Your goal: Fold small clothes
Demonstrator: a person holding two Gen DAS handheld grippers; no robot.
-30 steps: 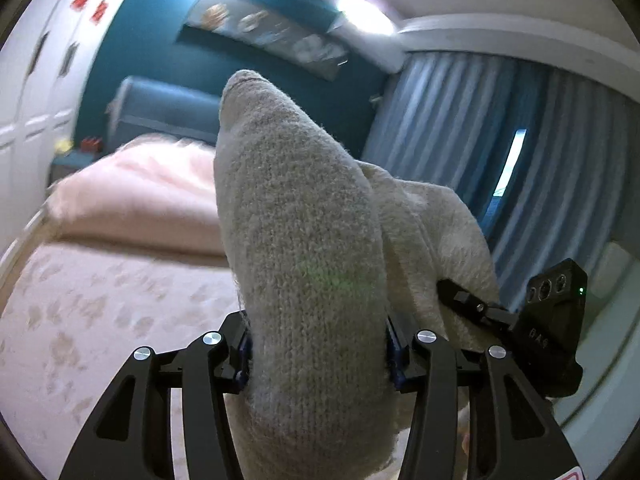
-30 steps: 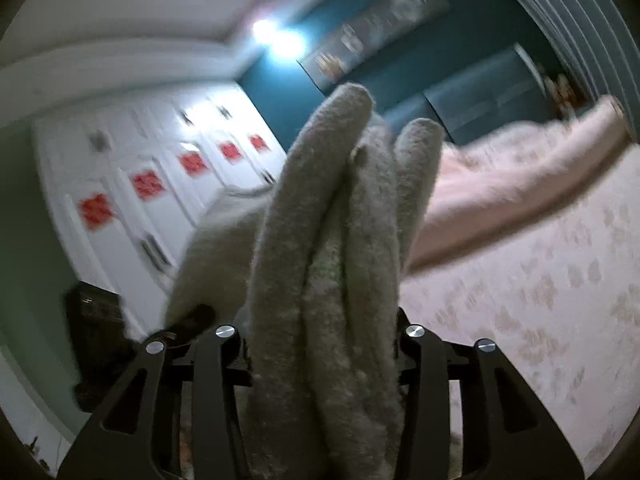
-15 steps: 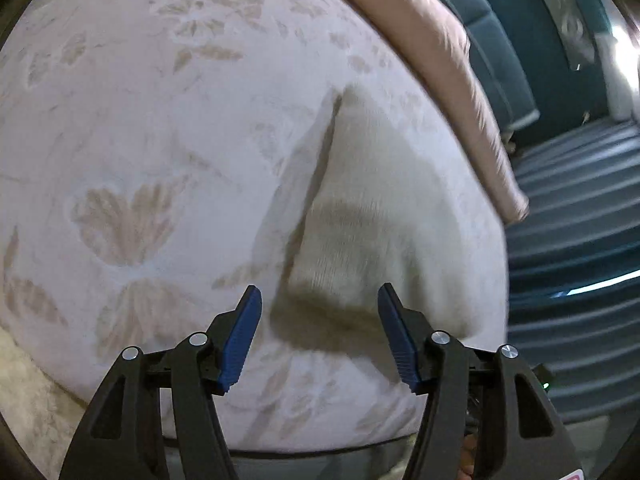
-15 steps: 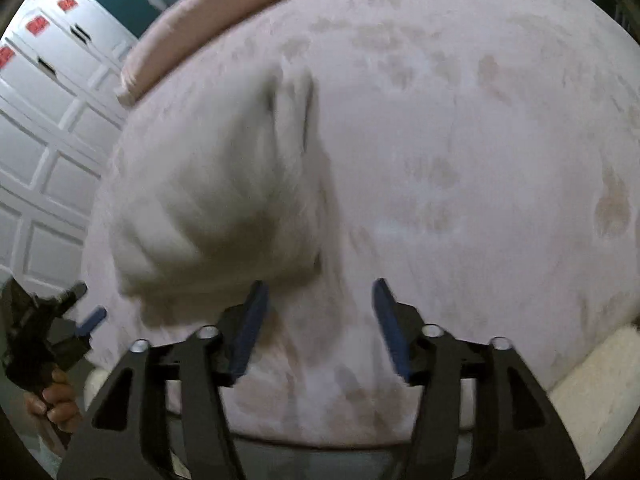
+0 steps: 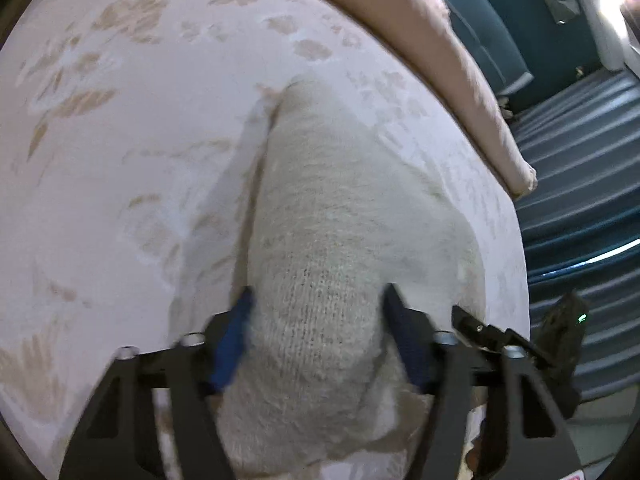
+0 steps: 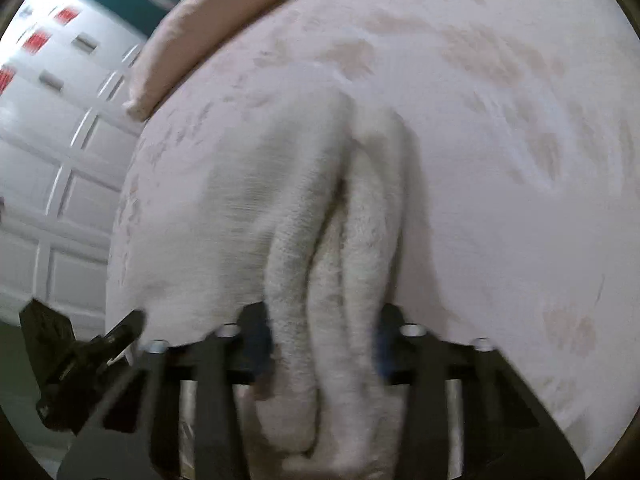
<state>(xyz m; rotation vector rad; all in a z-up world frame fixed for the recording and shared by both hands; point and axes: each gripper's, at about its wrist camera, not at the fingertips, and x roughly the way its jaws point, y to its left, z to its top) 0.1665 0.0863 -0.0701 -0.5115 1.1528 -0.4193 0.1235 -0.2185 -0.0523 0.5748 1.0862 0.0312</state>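
A small cream knitted garment (image 5: 340, 216) lies folded on the pale floral bedspread (image 5: 120, 140). My left gripper (image 5: 316, 320) is shut on its near left end, the blue pads pressing both sides. The garment also shows in the right wrist view (image 6: 304, 208), bunched into several thick folds. My right gripper (image 6: 324, 340) is shut on those folds at its near right end. Each gripper appears at the edge of the other's view.
A pink blanket (image 5: 420, 32) runs along the far side of the bed. Blue curtains (image 5: 580, 200) hang to the right. White panelled wardrobe doors (image 6: 52, 140) stand to the left. The bed's near edge lies just under both grippers.
A second ago both grippers held the garment up in the air. Half a second ago it lay on the bed with both grippers open. Now both are closed on its near edge again.
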